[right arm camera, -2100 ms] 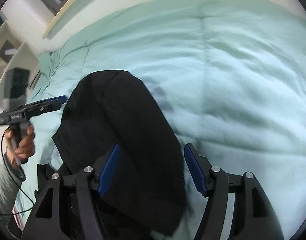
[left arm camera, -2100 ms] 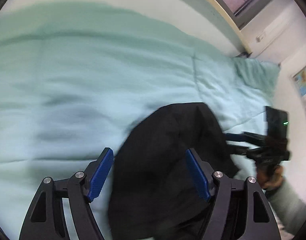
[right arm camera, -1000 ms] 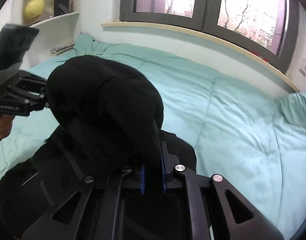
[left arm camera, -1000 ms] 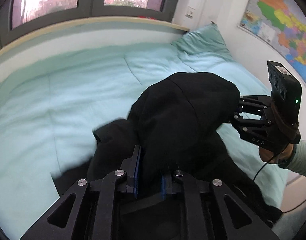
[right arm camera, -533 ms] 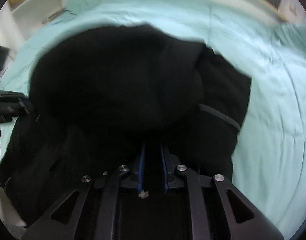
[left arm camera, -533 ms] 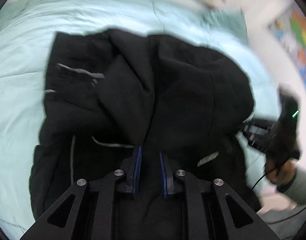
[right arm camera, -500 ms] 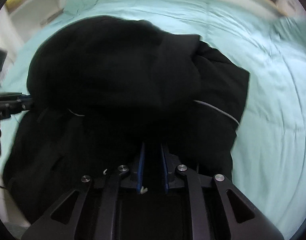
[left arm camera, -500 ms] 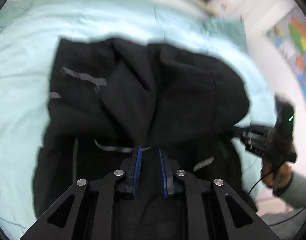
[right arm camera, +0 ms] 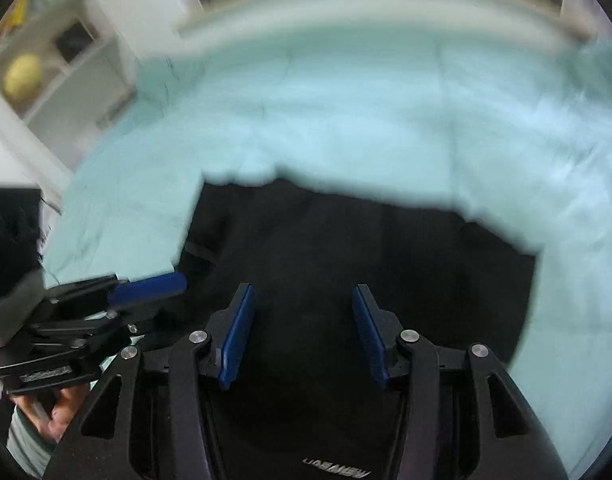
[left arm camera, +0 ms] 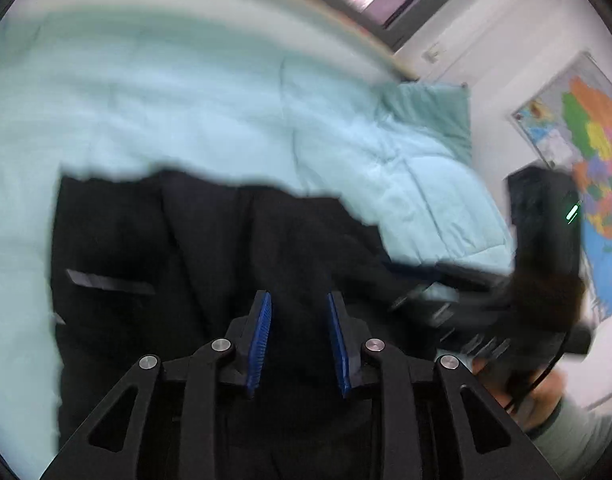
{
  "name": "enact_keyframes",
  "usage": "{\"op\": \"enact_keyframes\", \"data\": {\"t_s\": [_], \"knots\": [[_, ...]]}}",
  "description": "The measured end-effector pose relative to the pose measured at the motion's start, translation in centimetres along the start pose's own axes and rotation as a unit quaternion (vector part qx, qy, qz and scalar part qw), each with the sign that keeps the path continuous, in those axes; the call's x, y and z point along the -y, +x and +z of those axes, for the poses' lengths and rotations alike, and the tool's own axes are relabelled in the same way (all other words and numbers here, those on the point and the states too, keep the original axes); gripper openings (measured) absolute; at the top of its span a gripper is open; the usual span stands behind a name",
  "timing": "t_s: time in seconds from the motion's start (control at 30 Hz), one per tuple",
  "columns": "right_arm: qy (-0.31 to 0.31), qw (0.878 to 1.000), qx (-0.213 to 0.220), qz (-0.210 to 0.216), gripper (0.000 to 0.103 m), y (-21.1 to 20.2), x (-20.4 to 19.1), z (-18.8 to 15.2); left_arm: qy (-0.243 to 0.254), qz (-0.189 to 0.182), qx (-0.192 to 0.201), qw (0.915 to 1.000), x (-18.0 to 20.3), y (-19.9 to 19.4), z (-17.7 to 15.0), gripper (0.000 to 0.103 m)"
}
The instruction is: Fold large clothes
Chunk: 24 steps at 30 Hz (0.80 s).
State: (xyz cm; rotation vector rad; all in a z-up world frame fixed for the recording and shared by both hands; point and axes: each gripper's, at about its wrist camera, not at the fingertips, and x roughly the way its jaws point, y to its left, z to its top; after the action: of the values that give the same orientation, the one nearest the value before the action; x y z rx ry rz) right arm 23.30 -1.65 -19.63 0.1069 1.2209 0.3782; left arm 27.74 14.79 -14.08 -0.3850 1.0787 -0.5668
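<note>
Black garment [left arm camera: 194, 264] lies flat beneath both grippers — left gripper [left arm camera: 300, 344], right gripper [right arm camera: 302, 336] — jaws just parted, gripping nothing.

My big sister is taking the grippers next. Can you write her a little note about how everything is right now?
Left gripper: jaws have just been opening, apart now, nothing pinched, above the black garment.
Right gripper: jaws have just been opening too, wider, nothing held.
The garment lies spread on the light green bedcover, near the bed's front edge; its far edge looks roughly straight.
Done: a fold looks laid down and let go.
Left: further folds to make it smaller, probably, then tidy the edges. The pictures are blurry, so check the layers first.
</note>
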Motion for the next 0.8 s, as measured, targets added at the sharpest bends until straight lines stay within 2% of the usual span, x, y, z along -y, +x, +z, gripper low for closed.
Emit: {"op": "enact_keyframes", "data": {"t_s": [0.03, 0.1, 0.17, 0.23, 0.33, 0.43, 0.5, 0.53, 0.57, 0.63, 0.7, 0.73, 0.8], "knots": [[0.012, 1.000, -0.020, 0.002, 0.054, 2.1, 0.3, -1.7, -0.019, -0.007, -0.029, 0.9994, -1.3, 1.6, -1.2, 0.029], [0.017, 0.999, -0.051, -0.006, 0.054, 5.0, 1.1, -5.0, -0.044, 0.008, -0.077, 0.9961, -3.2, 4.5, -3.1, 0.029], [0.009, 0.999, -0.047, -0.016, 0.054, 6.9, 1.8, -7.9, -0.071, 0.005, -0.120, 0.9903, -5.6, 7.2, -6.1, 0.029], [0.008, 0.999, -0.037, -0.014, 0.055, 7.5, 2.3, -9.5, -0.106, -0.018, -0.110, 0.9881, -7.6, 7.9, -8.1, 0.029], [0.005, 0.999, -0.034, -0.001, 0.055, 6.4, 2.7, -9.5, -0.149, -0.049, -0.084, 0.9840, -8.6, 7.0, -8.6, 0.029], [0.000, 0.999, -0.027, 0.023, 0.055, 3.0, 2.8, -9.6, -0.125, -0.047, -0.061, 0.9891, -6.9, 4.6, -8.7, 0.030], [-0.004, 0.999, -0.008, 0.036, 0.056, 0.7, 2.8, -9.8, -0.100, -0.062, -0.046, 0.9919, -5.3, 2.7, -8.8, 0.032], [-0.008, 0.999, 0.001, 0.037, 0.056, -0.2, 2.8, -10.1, -0.087, -0.071, -0.034, 0.9931, -4.3, 1.6, -8.9, 0.039], [-0.014, 0.999, 0.009, 0.031, 0.056, -0.8, 2.3, -10.4, -0.076, -0.062, -0.025, 0.9948, -3.7, 1.1, -9.0, 0.046], [-0.025, 1.000, -0.001, 0.005, 0.056, 0.4, 2.1, -10.6, -0.063, -0.022, -0.028, 0.9974, -3.3, 1.5, -9.1, 0.050], [-0.022, 0.999, -0.035, -0.015, 0.056, 3.1, 2.6, -11.3, -0.064, 0.032, -0.070, 0.9950, -4.1, 4.2, -9.4, 0.050], [-0.015, 0.998, -0.057, -0.018, 0.056, 5.1, 3.2, -11.7, -0.075, 0.054, -0.097, 0.9909, -5.1, 6.1, -9.8, 0.049], [-0.019, 0.998, -0.063, -0.025, 0.056, 6.0, 2.8, -11.7, -0.078, 0.061, -0.109, 0.9890, -5.7, 7.5, -10.5, 0.048]]}}
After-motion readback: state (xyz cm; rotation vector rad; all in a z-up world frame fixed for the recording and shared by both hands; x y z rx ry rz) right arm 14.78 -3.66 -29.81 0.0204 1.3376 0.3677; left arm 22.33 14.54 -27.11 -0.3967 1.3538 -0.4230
